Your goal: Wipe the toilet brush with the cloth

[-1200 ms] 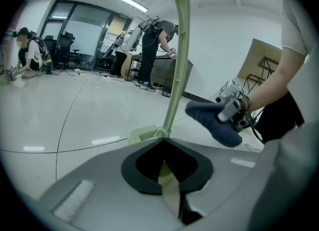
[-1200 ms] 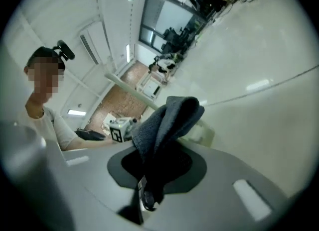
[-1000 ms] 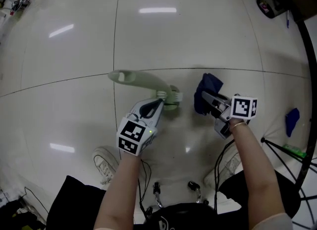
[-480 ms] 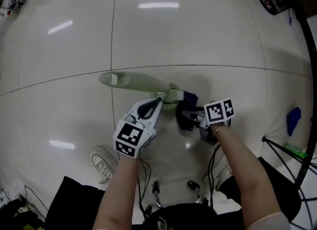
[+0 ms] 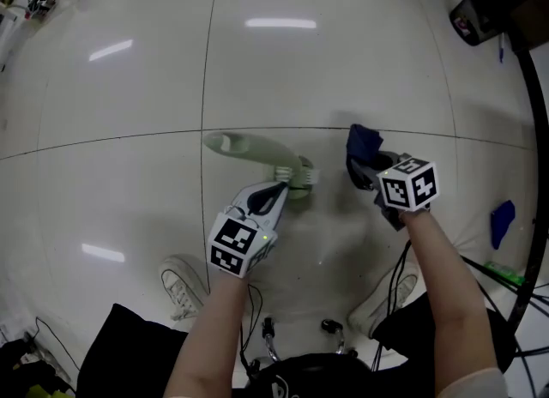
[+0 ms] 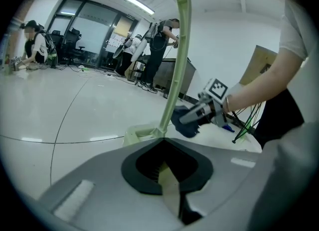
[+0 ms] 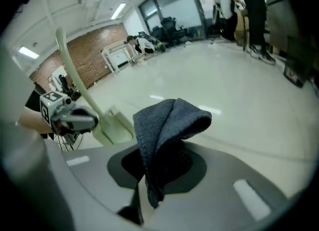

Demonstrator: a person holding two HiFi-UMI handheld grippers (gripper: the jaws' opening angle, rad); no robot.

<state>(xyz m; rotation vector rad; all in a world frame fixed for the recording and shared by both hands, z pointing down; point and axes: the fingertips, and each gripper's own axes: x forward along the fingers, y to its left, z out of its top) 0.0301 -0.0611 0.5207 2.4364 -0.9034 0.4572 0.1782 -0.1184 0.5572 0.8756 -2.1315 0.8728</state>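
Observation:
A pale green toilet brush lies tilted over the white floor, its handle end at the left and its head at the right. My left gripper is shut on the brush close to the head; in the left gripper view the handle rises up from the jaws. To the right of the head, a short gap away, my right gripper is shut on a dark blue cloth. The cloth hangs folded from the right jaws, with the brush to their left.
The person's white shoes stand on the tiles below the grippers. Another blue cloth lies at the right beside black stand legs. Several people and desks stand far off in the room.
My right gripper has drawn the cloth back to the right, off the brush head it was against half a second ago. The left gripper and brush shifted slightly.

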